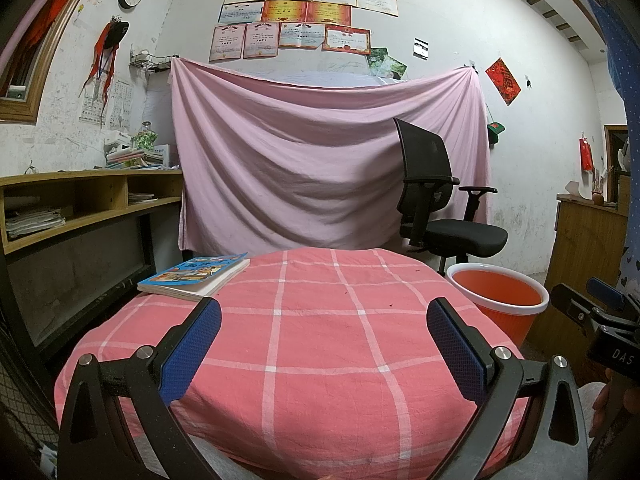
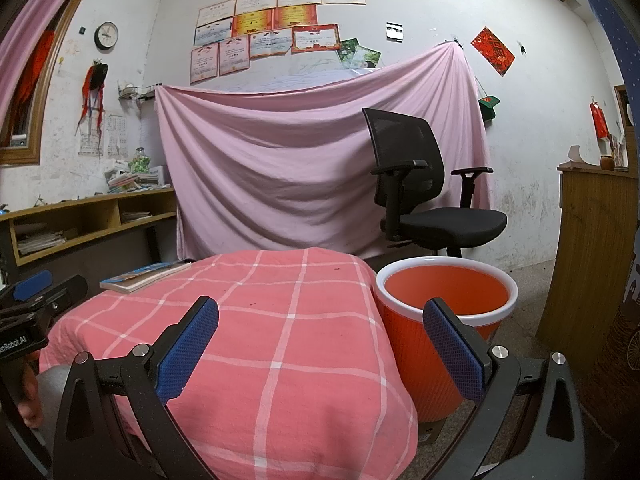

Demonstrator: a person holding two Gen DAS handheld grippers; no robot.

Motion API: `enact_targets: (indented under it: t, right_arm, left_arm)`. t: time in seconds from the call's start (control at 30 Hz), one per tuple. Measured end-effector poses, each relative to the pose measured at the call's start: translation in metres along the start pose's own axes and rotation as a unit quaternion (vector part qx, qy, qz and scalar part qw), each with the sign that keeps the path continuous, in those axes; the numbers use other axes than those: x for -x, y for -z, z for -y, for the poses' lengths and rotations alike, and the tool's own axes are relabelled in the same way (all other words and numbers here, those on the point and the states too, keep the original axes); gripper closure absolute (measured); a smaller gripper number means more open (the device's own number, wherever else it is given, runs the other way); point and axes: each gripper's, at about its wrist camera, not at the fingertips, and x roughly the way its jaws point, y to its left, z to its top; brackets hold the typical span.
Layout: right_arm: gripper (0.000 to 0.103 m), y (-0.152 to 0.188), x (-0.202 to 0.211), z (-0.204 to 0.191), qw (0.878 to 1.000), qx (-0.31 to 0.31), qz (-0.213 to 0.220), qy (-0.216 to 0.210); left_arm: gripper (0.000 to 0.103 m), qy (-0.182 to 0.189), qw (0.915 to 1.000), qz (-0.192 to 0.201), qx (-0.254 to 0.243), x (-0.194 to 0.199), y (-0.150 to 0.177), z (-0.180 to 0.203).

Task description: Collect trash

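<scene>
An orange trash bin with a white rim (image 1: 504,300) (image 2: 444,304) stands on the floor right of a table covered with a pink checked cloth (image 1: 304,340) (image 2: 260,320). I see no trash pieces on the cloth, only a few tiny dark specks (image 1: 390,304). My left gripper (image 1: 324,320) is open and empty above the near part of the cloth. My right gripper (image 2: 320,320) is open and empty over the table's right edge, its right finger in front of the bin. Each gripper shows at the edge of the other's view (image 1: 600,312) (image 2: 36,300).
A book with a blue cover (image 1: 196,274) (image 2: 146,276) lies on the cloth's far left corner. A black office chair (image 1: 440,200) (image 2: 424,192) stands behind the bin before a hanging pink sheet (image 1: 312,160). A wooden shelf desk (image 1: 80,204) is left, a wooden cabinet (image 2: 592,248) right.
</scene>
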Motion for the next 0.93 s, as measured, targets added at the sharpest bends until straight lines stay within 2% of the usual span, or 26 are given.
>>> enact_targets:
  t: [0.93]
  right_arm:
    - [0.000,0.0055,0.0015,-0.0045,1.000,-0.004,-0.005,-0.003]
  left_arm:
    - [0.002,-0.006,0.9999,-0.011,0.011,-0.0031,-0.0014,-0.0093]
